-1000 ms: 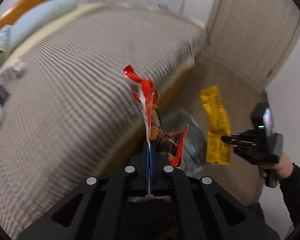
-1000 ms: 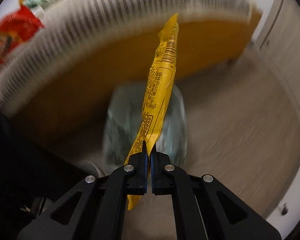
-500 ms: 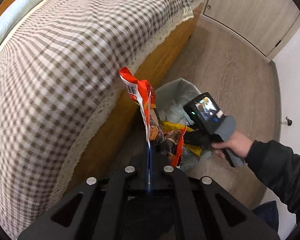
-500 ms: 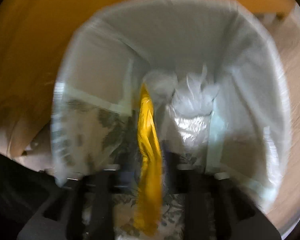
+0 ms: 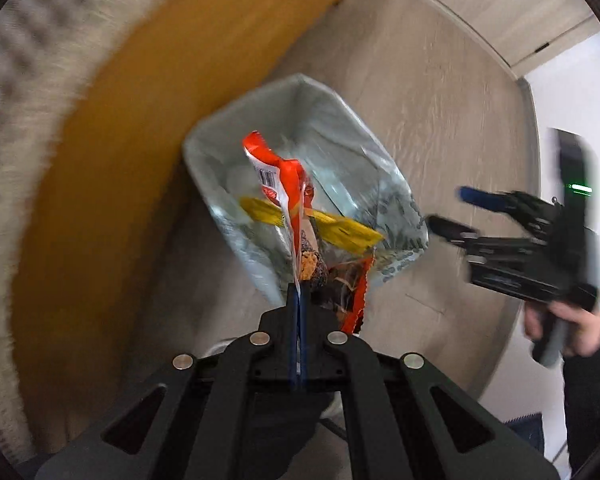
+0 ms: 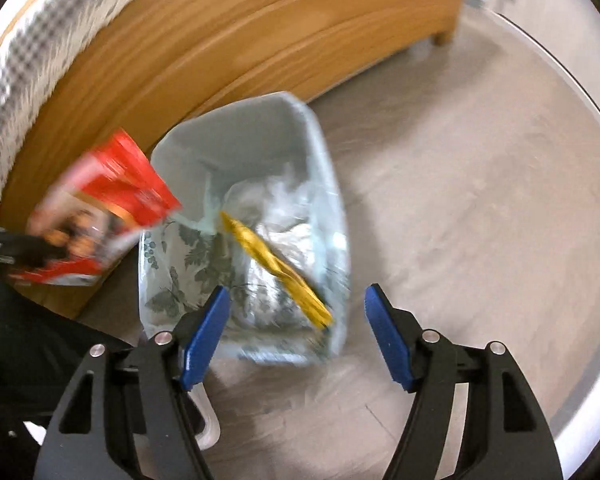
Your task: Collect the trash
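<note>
The left gripper clamps a red snack wrapper above the lined trash bin; the right gripper, fingers spread wide, holds nothing. A yellow wrapper apparently lies inside, beside the wooden bed frame.

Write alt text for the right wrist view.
The open right gripper hovers above a lined trash bin where a yellow wrapper lies on crumpled plastic. At left, a red snack bag hangs beside the bin, near the wooden bed frame.
</note>
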The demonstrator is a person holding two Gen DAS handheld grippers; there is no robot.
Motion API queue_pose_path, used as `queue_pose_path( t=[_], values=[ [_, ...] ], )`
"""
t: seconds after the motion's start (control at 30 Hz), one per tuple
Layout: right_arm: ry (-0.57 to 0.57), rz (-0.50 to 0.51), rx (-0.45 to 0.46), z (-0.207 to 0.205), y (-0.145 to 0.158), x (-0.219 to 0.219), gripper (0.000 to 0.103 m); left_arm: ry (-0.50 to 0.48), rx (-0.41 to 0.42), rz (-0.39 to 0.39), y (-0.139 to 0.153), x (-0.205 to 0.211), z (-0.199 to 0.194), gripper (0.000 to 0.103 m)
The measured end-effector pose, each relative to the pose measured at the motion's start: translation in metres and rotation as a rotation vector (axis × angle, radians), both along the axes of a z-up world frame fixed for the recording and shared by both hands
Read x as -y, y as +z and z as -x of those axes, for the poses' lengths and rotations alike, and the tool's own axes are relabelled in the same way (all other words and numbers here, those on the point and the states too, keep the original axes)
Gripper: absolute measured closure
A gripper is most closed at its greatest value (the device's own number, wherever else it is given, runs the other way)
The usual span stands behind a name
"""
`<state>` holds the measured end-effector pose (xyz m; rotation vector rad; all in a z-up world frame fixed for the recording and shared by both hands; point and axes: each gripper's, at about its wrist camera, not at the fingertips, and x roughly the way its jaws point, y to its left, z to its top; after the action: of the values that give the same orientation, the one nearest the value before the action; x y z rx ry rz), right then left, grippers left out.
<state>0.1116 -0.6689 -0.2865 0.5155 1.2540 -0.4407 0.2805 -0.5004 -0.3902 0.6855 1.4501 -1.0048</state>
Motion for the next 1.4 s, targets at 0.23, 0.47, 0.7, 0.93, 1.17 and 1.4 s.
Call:
queue_pose_path(
  t=[0.23,0.47,0.7,0.93,1.17,1.4],
  values=[
    [-0.039,0.014,0.000,0.020,0.017,0.000,0.036,0.041,-0.030,-0.166,-0.072,0.012,0.003,0.042],
    [0.000,0.013,-0.039,0.005,0.010,-0.018,0.036,0.091,0.028,-0.102,-0.034,0.012,-0.014,0.042],
    [0.029,0.055,-0.049,-0.009,0.034,-0.027,0.036,0.067,0.097,0.012,0.030,0.005,-0.031,0.042],
    [0.085,0.185,-0.023,-0.033,0.098,-0.041,0.036,0.118,0.228,0.287,0.159,-0.042,-0.042,0.042],
    [0.189,0.374,0.119,-0.080,0.192,-0.100,0.036,0.272,0.395,0.514,0.263,-0.150,-0.050,0.036],
    [0.335,0.445,0.353,-0.136,0.261,-0.191,0.029,0.507,0.576,0.531,0.305,-0.291,-0.073,0.036]
  ],
)
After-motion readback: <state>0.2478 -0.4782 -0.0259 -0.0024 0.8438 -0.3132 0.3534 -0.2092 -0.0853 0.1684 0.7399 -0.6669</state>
